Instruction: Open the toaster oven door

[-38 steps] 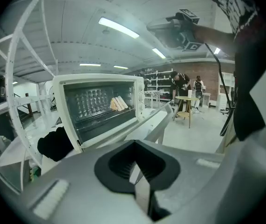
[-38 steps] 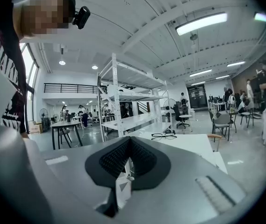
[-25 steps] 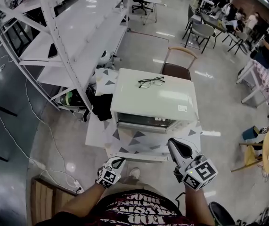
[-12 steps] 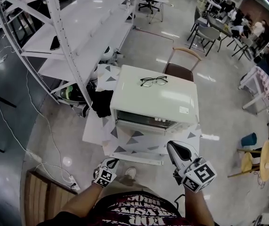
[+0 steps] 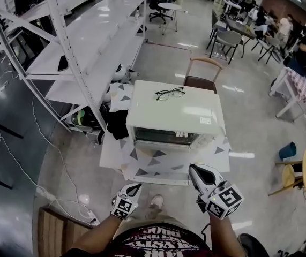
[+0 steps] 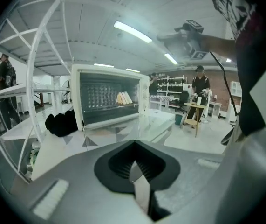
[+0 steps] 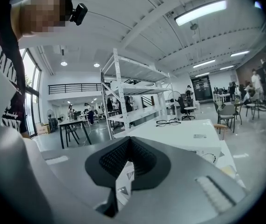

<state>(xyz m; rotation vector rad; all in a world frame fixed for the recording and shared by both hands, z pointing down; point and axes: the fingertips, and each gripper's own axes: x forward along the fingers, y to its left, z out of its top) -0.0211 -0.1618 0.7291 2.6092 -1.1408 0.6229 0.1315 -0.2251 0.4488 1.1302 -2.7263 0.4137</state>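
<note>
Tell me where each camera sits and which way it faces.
Head view: on the person's head, facing steeply down at the toaster oven; shows both forearms, left gripper, right gripper.
Left gripper view: on the left gripper, low, facing the oven's closed door; shows its shut jaws, the right arm.
Right gripper view: on the right gripper, facing across the oven's top toward the glasses; shows its shut jaws, the shirt.
Shared: the oven shows in all three; the glasses in head and right gripper views.
</note>
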